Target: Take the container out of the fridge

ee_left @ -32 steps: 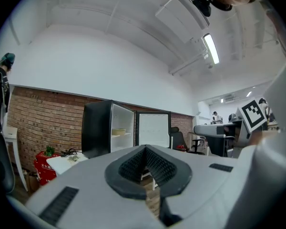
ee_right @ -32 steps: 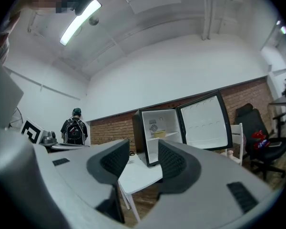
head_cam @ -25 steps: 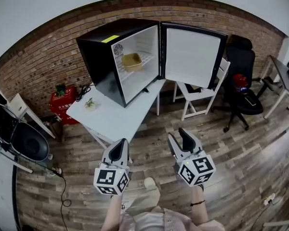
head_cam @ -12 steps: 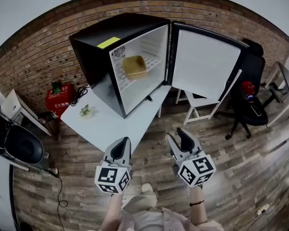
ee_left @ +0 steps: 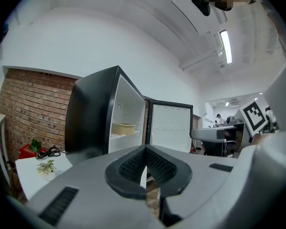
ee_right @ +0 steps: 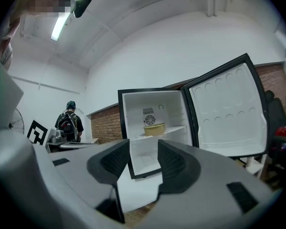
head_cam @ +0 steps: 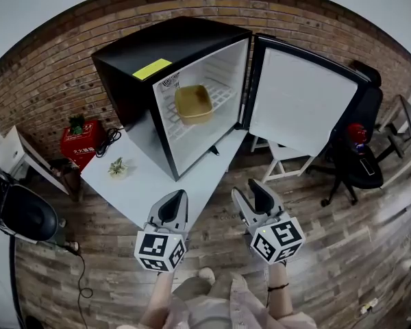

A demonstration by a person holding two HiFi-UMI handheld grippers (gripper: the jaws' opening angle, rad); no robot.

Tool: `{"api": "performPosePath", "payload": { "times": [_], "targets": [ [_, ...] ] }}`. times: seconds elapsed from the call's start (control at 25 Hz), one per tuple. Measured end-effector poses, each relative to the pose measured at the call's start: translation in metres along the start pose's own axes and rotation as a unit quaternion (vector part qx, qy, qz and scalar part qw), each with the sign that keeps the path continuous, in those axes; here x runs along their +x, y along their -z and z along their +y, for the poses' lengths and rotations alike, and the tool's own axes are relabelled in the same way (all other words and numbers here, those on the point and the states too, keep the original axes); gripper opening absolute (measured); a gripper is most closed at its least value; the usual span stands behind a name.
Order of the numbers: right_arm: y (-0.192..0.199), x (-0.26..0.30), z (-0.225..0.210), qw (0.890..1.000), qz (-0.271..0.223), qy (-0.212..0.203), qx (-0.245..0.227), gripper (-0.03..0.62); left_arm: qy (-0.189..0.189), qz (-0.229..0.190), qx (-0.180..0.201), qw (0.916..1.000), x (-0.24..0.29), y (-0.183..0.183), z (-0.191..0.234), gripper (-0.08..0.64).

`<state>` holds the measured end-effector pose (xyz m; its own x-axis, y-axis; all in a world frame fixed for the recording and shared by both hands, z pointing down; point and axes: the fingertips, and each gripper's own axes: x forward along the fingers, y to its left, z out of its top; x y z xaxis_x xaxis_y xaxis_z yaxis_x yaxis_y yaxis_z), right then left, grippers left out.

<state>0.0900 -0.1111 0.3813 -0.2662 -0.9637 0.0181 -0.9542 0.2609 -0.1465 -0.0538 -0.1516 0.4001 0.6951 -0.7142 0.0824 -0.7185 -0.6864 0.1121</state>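
Observation:
A black mini fridge [head_cam: 147, 67] stands on a white table [head_cam: 157, 180] with its door [head_cam: 298, 101] swung wide open to the right. A tan container [head_cam: 194, 103] sits on the wire shelf inside, also seen in the left gripper view [ee_left: 123, 128] and the right gripper view [ee_right: 154, 129]. My left gripper [head_cam: 175, 199] hangs in front of the table's near corner, shut with nothing in it; its pads meet [ee_left: 144, 149]. To the right, my right gripper [head_cam: 246, 189] is open and empty, and the fridge interior shows through its gap [ee_right: 143, 149]. Both are well short of the fridge.
A small plant [head_cam: 116, 167] lies on the table left of the fridge. A red box [head_cam: 79, 142] and cables sit by the brick wall. A white folding chair [head_cam: 288, 163] and a black office chair [head_cam: 359, 156] stand under and beyond the door. A person [ee_right: 68, 123] stands far off.
The fridge and table have grown larger and slid down in the head view as I came closer. Both grippers keep the same pose, left shut, right open.

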Motion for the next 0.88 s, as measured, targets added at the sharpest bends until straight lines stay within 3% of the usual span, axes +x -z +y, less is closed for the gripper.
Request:
{"api": "performPosePath", "payload": {
  "times": [0.44,0.88],
  "targets": [
    [0.008,0.034,-0.011,1.000,0.008,-0.023,0.005,0.170,-0.015,0.014,-0.008,0.9998,0.018,0.008,0.013,-0.008],
    [-0.017,0.114,-0.047,0.996,0.006,-0.079,-0.049,0.170,-0.037,0.019,-0.015,0.9990,0.091,0.004,0.028,-0.008]
  ]
}}
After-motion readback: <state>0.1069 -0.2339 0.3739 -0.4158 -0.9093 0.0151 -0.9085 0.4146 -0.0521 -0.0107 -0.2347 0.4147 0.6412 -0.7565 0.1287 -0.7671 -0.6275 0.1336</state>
